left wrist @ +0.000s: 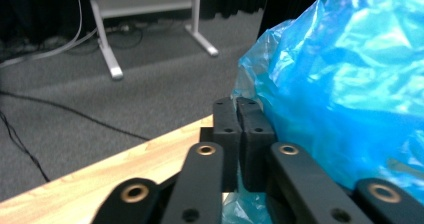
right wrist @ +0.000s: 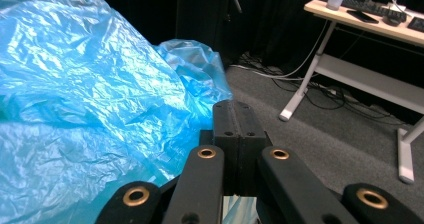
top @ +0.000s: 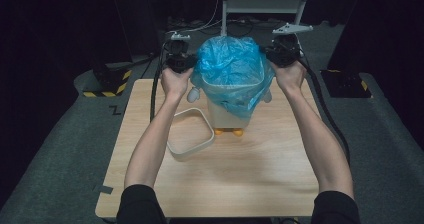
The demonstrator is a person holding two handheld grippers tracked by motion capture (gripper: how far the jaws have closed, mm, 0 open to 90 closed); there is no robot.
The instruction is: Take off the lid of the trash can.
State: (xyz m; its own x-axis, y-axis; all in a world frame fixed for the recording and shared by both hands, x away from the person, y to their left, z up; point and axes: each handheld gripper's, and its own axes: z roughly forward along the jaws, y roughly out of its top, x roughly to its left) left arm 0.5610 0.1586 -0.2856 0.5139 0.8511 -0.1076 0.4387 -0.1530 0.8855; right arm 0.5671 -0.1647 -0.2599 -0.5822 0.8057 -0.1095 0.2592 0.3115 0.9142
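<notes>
Item: crinkled blue plastic bin liner (top: 231,69) seated in white bin (top: 227,115) on wooden table (top: 260,174) | left gripper (left wrist: 237,101), right gripper (right wrist: 234,105): both clamped on liner edges | Advice: draw rim outward evenly, avoid tearing.

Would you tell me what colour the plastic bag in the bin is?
The plastic bag is translucent blue; right gripper view.
</notes>
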